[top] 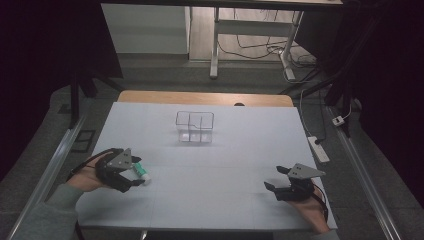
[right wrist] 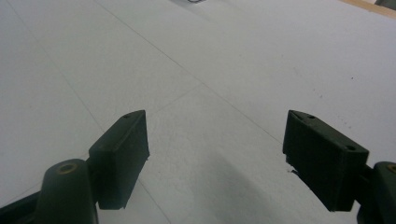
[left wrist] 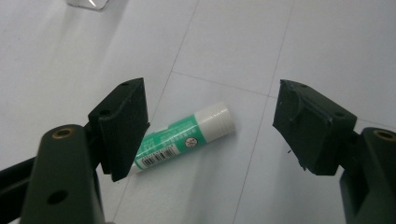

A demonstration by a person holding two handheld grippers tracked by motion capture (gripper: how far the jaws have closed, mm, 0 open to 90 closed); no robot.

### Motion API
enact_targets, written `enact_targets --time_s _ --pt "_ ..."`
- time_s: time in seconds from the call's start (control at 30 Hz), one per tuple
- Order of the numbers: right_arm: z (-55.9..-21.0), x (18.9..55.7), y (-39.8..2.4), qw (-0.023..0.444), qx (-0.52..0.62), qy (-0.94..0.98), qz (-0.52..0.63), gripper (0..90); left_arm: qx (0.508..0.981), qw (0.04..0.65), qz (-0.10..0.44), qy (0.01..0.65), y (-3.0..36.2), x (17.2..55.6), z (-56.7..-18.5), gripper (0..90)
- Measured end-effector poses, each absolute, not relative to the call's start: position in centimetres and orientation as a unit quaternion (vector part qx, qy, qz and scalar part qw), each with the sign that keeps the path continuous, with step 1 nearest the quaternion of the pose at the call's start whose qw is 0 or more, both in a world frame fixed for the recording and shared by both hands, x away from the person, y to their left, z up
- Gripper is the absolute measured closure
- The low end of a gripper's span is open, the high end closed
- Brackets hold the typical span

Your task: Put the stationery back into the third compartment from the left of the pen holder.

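Note:
A green and white glue stick (left wrist: 187,138) with a white cap lies flat on the white table. My left gripper (left wrist: 210,126) is open around it, its left jaw right beside the tube's barcode end and its right jaw well clear of the cap. From above, the glue stick (top: 141,171) pokes out from my left gripper (top: 134,175) at the table's near left. My right gripper (top: 276,178) stands open at the near right with nothing between its jaws, which also frame bare table in the right gripper view (right wrist: 215,156).
A clear box with a wire frame (top: 194,126) stands at the middle of the table, toward the far side. The white sheet (top: 210,165) covers a wooden tabletop whose far edge (top: 205,98) shows. A power strip (top: 318,149) lies off the right edge.

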State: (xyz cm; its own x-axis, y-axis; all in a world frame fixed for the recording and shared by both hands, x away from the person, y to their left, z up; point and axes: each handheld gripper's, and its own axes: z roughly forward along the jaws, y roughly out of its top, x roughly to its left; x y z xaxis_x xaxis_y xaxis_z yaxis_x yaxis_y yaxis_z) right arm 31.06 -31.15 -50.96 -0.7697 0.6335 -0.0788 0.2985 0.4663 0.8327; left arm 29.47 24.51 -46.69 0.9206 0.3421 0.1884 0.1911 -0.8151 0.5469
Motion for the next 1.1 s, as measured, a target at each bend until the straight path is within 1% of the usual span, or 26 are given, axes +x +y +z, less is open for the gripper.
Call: enact_targets --time_s 0.13,0.5,0.67,1.1 --pt "-50.9 31.0 -31.1 0.195 0.279 0.836 0.431 21.8 0.945 0.267 0.139 0.129 24.4 29.8 -46.3 25.9" --pt "-51.1 30.8 -30.9 0.188 0.276 0.839 0.429 21.7 0.96 0.225 0.132 0.1 24.3 31.1 -45.8 26.6" --pt "-51.2 30.8 -30.8 0.183 0.275 0.842 0.426 21.7 0.964 0.216 0.128 0.088 24.2 31.5 -45.8 26.7" --pt "-51.3 30.7 -30.7 0.181 0.272 0.846 0.422 21.7 0.972 0.193 0.131 0.021 23.2 32.2 -46.6 26.6"
